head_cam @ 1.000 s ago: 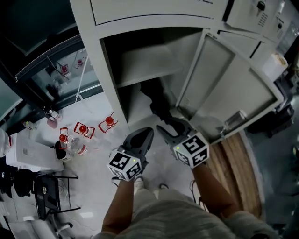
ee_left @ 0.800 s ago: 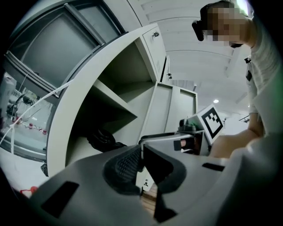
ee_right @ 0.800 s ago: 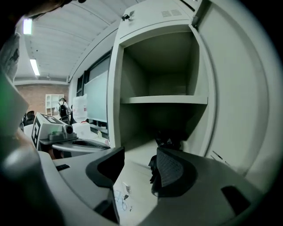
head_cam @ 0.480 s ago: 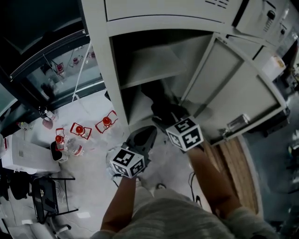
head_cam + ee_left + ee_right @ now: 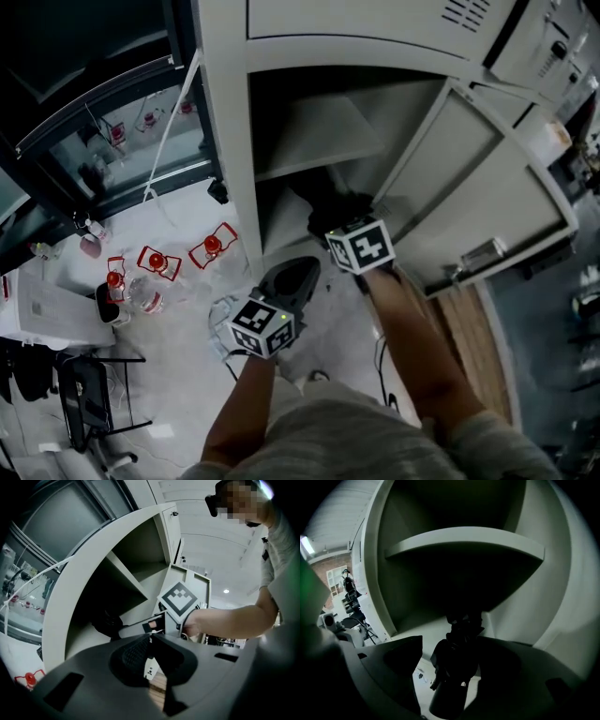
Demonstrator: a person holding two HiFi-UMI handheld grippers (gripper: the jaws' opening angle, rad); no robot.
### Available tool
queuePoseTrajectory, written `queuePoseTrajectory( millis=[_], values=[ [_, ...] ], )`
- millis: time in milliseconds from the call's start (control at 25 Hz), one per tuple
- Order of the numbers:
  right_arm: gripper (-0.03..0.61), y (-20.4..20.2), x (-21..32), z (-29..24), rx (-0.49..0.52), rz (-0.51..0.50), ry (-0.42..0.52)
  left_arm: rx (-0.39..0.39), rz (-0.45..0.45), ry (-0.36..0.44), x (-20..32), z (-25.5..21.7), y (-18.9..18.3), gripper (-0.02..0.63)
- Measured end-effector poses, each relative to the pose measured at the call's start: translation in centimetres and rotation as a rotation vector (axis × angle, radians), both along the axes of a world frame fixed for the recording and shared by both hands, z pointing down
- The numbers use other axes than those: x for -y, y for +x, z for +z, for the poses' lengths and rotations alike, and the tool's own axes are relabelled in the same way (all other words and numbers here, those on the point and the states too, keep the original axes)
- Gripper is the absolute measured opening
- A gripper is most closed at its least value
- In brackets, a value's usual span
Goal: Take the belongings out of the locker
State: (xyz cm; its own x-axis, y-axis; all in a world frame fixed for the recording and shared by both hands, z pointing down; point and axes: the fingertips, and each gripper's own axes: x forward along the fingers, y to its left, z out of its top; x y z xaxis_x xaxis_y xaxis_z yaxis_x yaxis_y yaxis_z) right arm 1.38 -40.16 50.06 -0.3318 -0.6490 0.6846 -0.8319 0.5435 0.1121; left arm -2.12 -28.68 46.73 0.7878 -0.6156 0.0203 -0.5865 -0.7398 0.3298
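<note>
The grey locker [image 5: 234,141] stands open, its door [image 5: 478,187] swung to the right. Under the shelf [image 5: 319,141], in the lower compartment, lies a black belonging [image 5: 323,202], too dark to name. My right gripper [image 5: 342,220] reaches into that compartment. In the right gripper view it [image 5: 454,677] is open, its jaws on either side of the black belonging [image 5: 457,663], with a gap showing on the left side. My left gripper [image 5: 298,272] hovers outside the locker's front, low and to the left. Its jaws [image 5: 151,638] are shut with nothing between them.
Red-capped items [image 5: 159,262] and a white box [image 5: 47,314] lie on the pale floor at left, beside a black chair [image 5: 89,394]. A glass-fronted cabinet [image 5: 112,131] stands left of the locker. Wooden flooring [image 5: 469,337] lies under the open door. More lockers [image 5: 544,47] continue to the right.
My right gripper has moved forward from outside the locker into the lower compartment, up to the black belonging. The left gripper has stayed about where it was.
</note>
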Motion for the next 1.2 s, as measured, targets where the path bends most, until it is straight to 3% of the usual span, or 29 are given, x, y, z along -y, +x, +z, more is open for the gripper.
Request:
queuePoseTrajectory(
  millis=[360,600,840,1200],
  values=[
    [0.333,0.0,3.7,1.4,-0.079,0.067,-0.098,-0.005,0.030,-0.012,0.0,0.2,0.4,0.005],
    [0.333,-0.8,3.4,2.7,-0.058,0.075,-0.221,-0.005,0.029,-0.021,0.1,0.4,-0.1,0.005],
    [0.333,0.3,4.4,4.6,-0.069,0.137,-0.210,-0.004,0.030,-0.028,0.6,0.6,-0.3,0.005],
    [0.318,0.4,4.5,4.7,-0.030,0.140,-0.207,-0.001,0.034,-0.041,0.9,0.9,-0.1,0.005]
  ],
)
